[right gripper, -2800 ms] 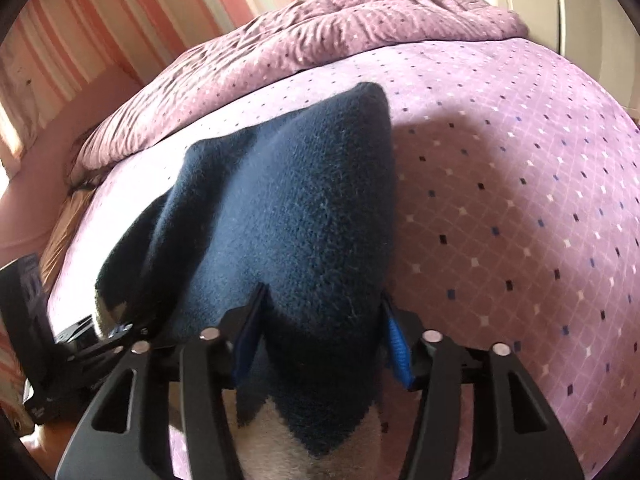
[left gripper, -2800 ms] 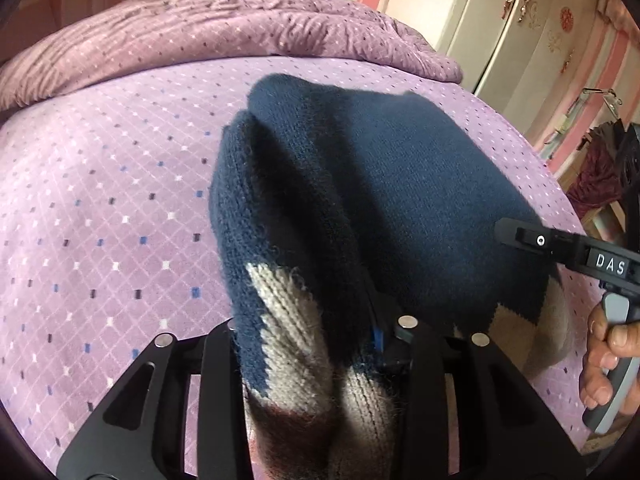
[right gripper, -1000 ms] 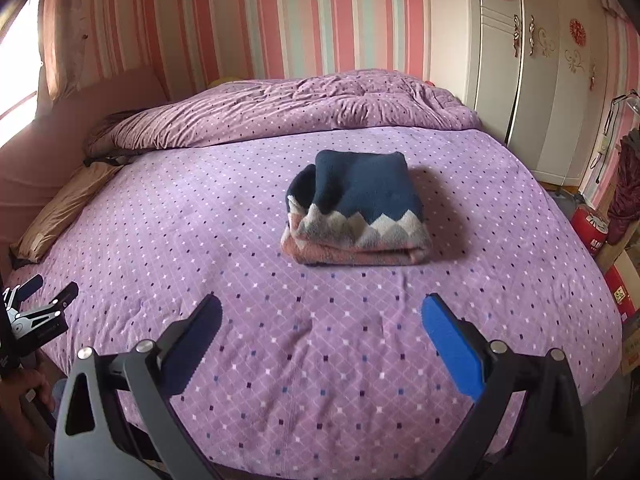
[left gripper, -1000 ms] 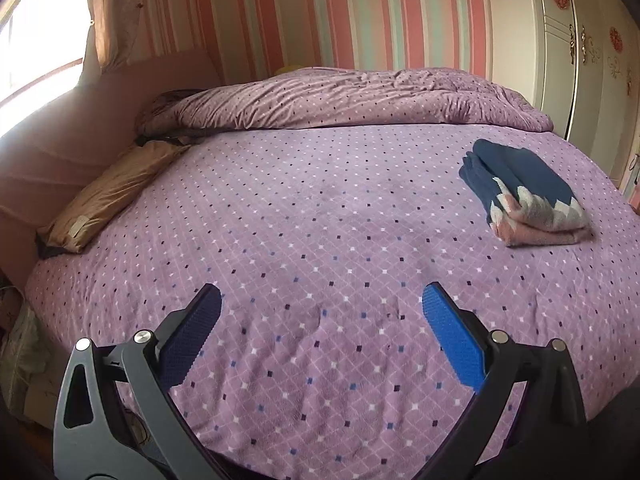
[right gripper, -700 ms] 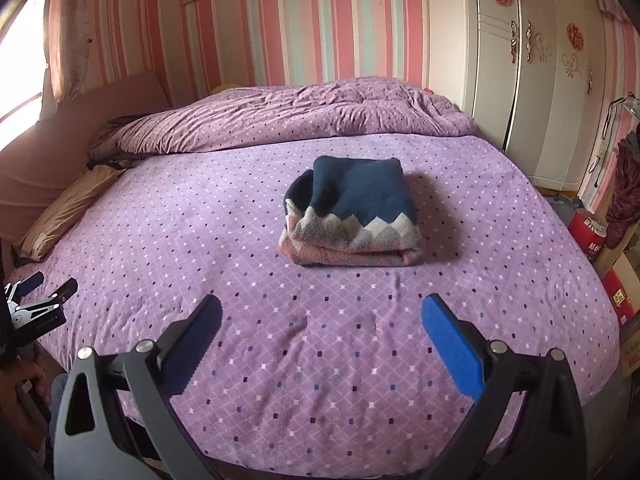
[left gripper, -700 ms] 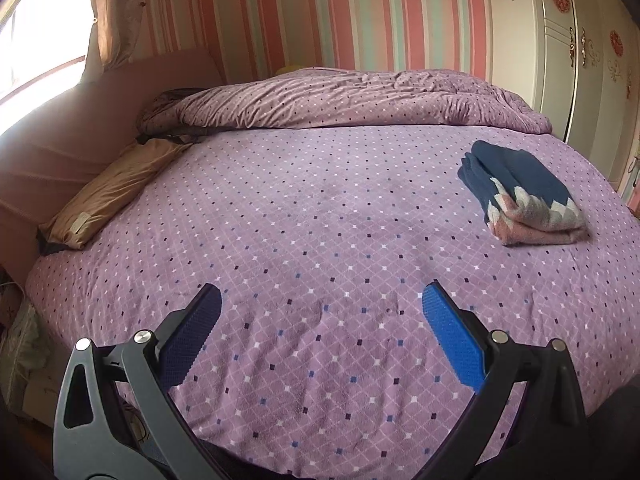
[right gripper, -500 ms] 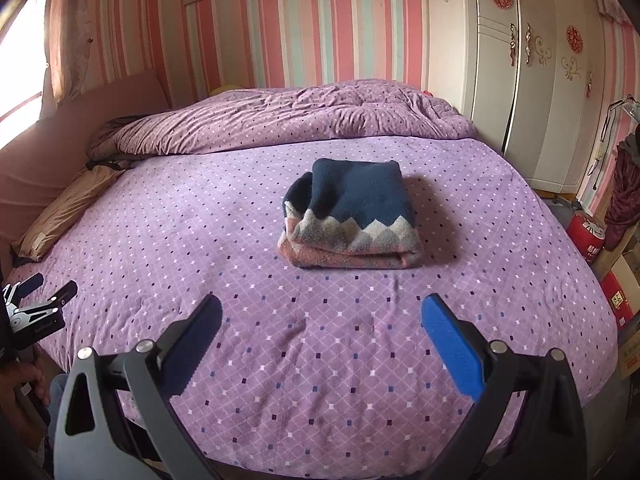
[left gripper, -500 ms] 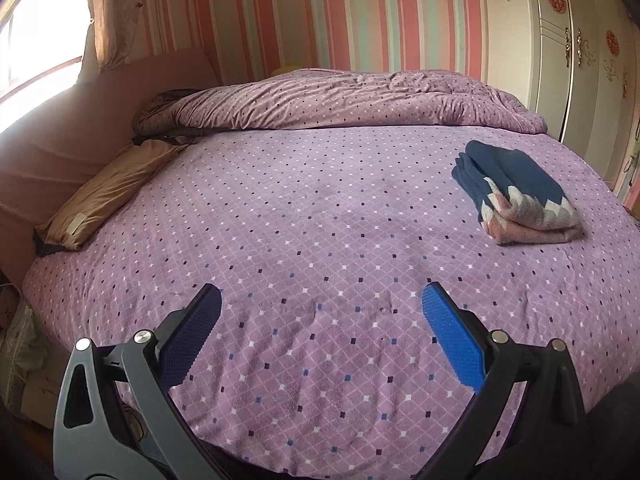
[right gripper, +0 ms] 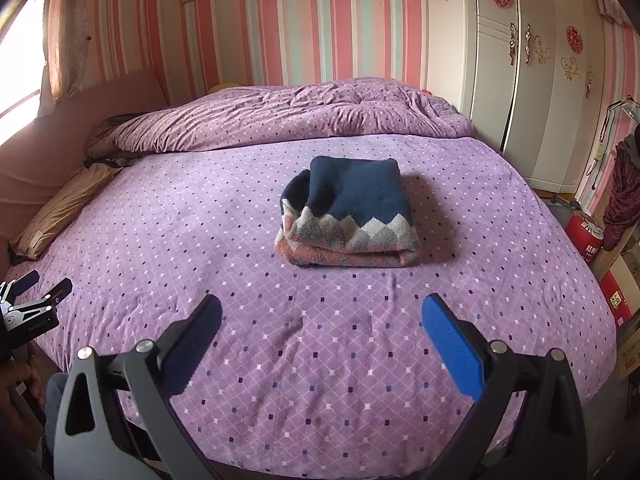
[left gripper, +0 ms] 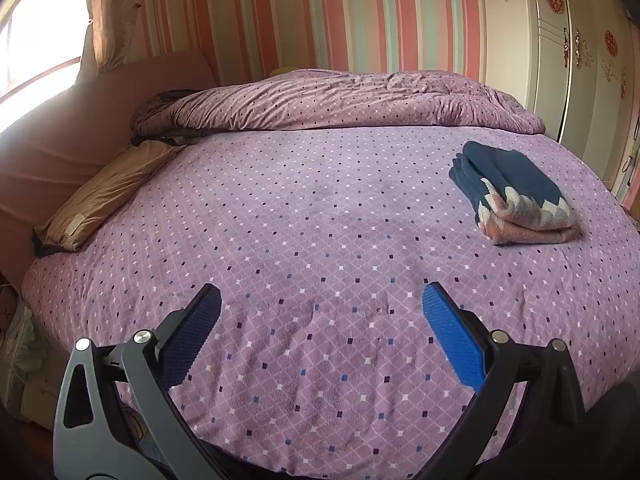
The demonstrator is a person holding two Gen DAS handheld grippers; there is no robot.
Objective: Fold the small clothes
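Left wrist view: the left tongs (left gripper: 320,308) stand wide apart and hold nothing, hanging over the near edge of the bed (left gripper: 304,240). Far to their left, against the padded headboard (left gripper: 60,140), lies a tan pillow (left gripper: 104,196). Straight ahead, past a long bare stretch of purple dotted bedspread, a rumpled duvet (left gripper: 340,100) of the same cloth is heaped along the far side of the bed. Ahead and well to the right of the tongs lies the folded sweater (left gripper: 516,196), a compact bundle, navy on top with a zigzag band of grey, white and pink at its near end. It lies flat on the bedspread, well apart from both blue pads (left gripper: 452,336).

Right wrist view: at the far left edge the left tongs show again from the side, gripped in a hand (right gripper: 20,380) low beside the bed. The right tongs (right gripper: 320,320) also stand wide and empty, over the near part of the bed. The folded sweater (right gripper: 352,208) lies straight ahead of them, centred between the line of the two fingers but well beyond the tips, its patterned end turned towards them. To the right of the tongs stand a white wardrobe (right gripper: 532,72), a red canister (right gripper: 586,236) and cardboard boxes (right gripper: 624,292) on the floor.
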